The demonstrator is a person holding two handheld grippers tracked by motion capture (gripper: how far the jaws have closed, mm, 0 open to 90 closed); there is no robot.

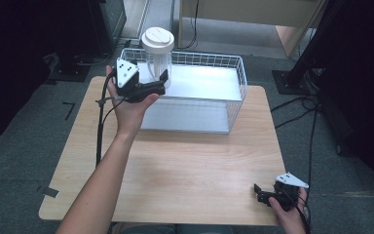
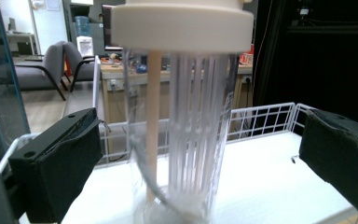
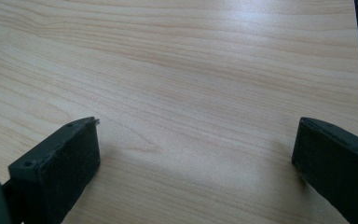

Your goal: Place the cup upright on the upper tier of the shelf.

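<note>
You sit at a light wooden table point(image 1: 185, 165). Under it lies a grey carpet floor point(image 1: 24, 161). Black cables point(image 1: 302, 109) run over the floor on your right. Far back you see grey chairs point(image 2: 51, 65), a wooden desk point(image 2: 121, 79) and a blue water bottle point(image 2: 81, 25).

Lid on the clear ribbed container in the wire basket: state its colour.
The round lid is off-white, a creamy shade; the left gripper view shows it best.
</note>
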